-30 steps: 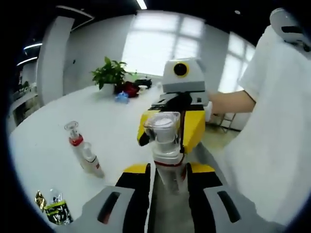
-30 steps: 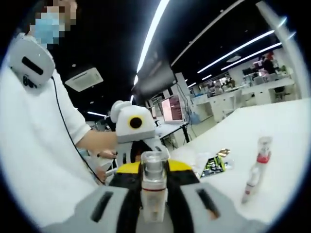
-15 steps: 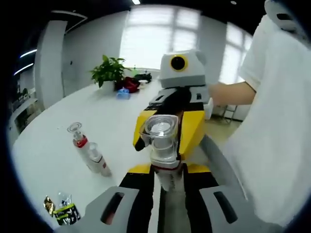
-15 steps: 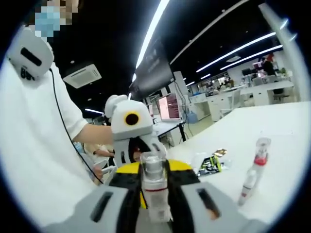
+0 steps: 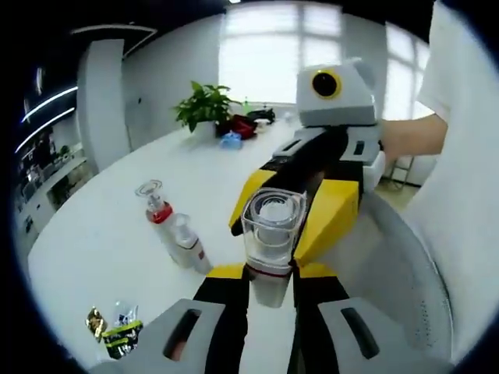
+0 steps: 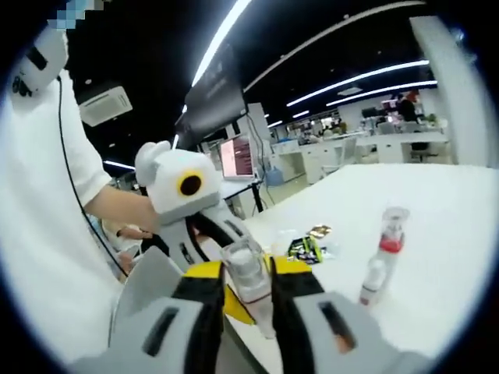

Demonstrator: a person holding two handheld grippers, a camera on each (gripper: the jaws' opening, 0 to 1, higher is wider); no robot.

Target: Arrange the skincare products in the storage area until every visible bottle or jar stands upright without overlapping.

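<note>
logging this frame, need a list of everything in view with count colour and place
held bottle: 1, clear cap, red band, white body, gripped from opposite ends by both grippers
standing bottles: 2, white with clear caps, the taller red-banded, close together on the table
foil sachets: a small pile, green, black and gold, on the table
table: 1, white
potted plant: 1, green, far end of the table
left gripper: grey, black and yellow
right gripper: same colours
person's sleeve: white
</note>
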